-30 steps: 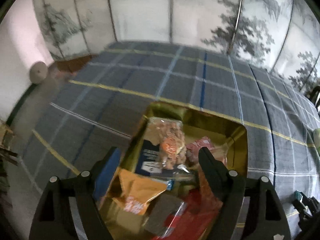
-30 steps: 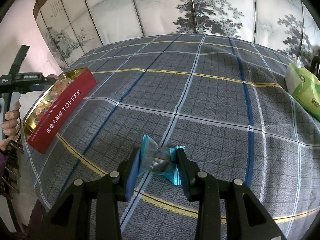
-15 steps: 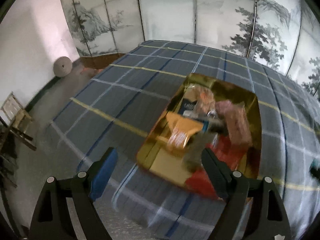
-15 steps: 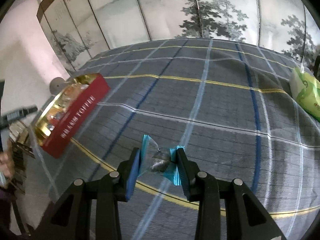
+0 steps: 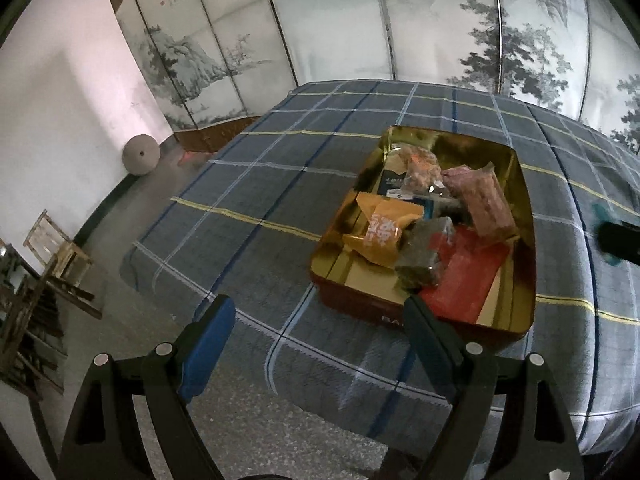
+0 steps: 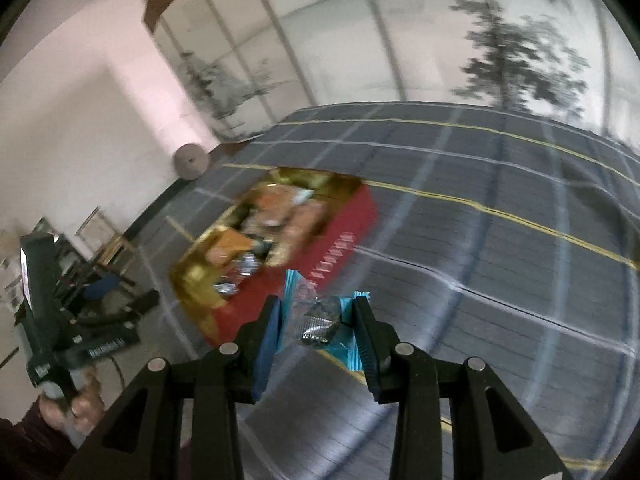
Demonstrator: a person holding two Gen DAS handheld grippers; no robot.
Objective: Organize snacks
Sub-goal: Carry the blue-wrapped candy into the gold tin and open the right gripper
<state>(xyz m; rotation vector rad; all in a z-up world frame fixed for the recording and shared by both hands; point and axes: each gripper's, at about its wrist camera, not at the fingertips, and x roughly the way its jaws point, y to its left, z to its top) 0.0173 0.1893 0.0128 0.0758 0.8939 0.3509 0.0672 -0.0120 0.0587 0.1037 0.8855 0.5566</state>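
Between the pads of my right gripper [image 6: 316, 324] sits a small candy in a teal wrapper [image 6: 320, 316], pinched at both ends, lifted off the plaid cloth [image 6: 500, 240] and aimed toward the red tin [image 6: 340, 240]. That tin lies open on the cloth ahead and to the left of the candy, its gold inside already crowded: an orange packet [image 5: 384, 228], a pink bar [image 5: 484, 200], a dark wrapped piece [image 5: 424, 256], a flat red packet [image 5: 468, 276].

My left gripper [image 5: 316, 320] holds nothing. Its jaws have just been opening and now stand wide, hanging near the tin's closest wall, with bare cloth and floor between them.

So the step in hand, as I judge it, is the carry: this candy is on its way to join the others, not yet over the rim. Next I need to bring the right gripper above the tin, find a gap among the packets, probably toward the near end where some gold floor shows, lower a little and let go. The wrapper is light and crinkly, so it may cling to one pad; I should open fully before pulling away. My left should stay clear of the tin's mouth.
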